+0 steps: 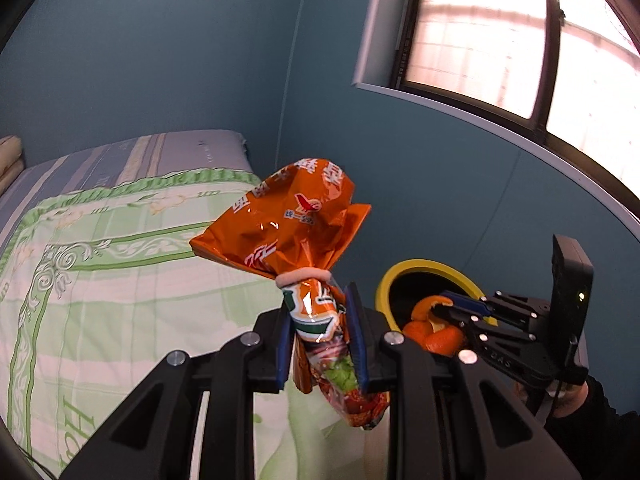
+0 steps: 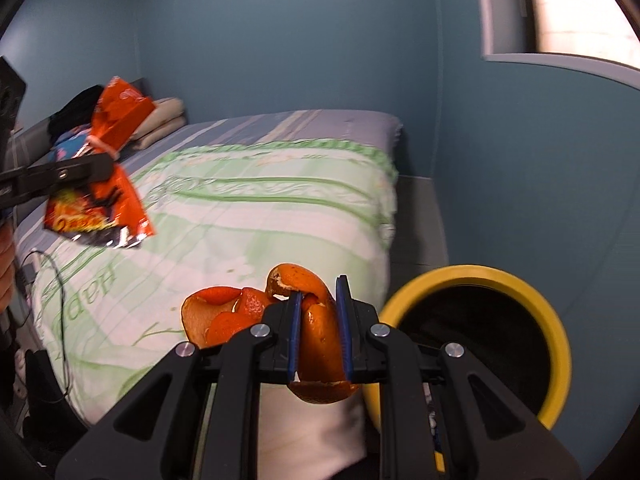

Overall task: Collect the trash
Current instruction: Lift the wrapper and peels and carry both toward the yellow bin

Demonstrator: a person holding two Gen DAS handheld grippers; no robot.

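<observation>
1. Left gripper (image 1: 320, 332): black linkage with blue pads, nearest the lens in the left wrist view; jaws closed on the snack bag (image 1: 288, 232), pinching its lower half just under a pale band tied around the bag's neck. The crumpled orange top rises above the fingertips; the printed bottom end hangs below them.
2. Right gripper (image 2: 319, 328): same build, nearest the lens in the right wrist view; jaws closed on the orange peel (image 2: 316, 332). Curled strips of peel spill out to the left and below the pads.
3. Trash bin (image 2: 548, 320): yellow rim, dark inside, standing between the bed and the blue wall. It lies just right of and beyond the right gripper's tips; the peel is beside the rim, not over the opening in that view.
4. Bed (image 1: 100, 240): green-and-white patterned quilt over a striped sheet, under and behind both tools. Folded cream bedding sits at the far end.
5. Cable (image 2: 60, 300): thin, black, trailing over the quilt's near-left edge.
6. Window (image 1: 500, 40): bright, dark-framed, upper right.
7. Pose: both tools held level in the air, the left out over the quilt, the right near the bin.
</observation>
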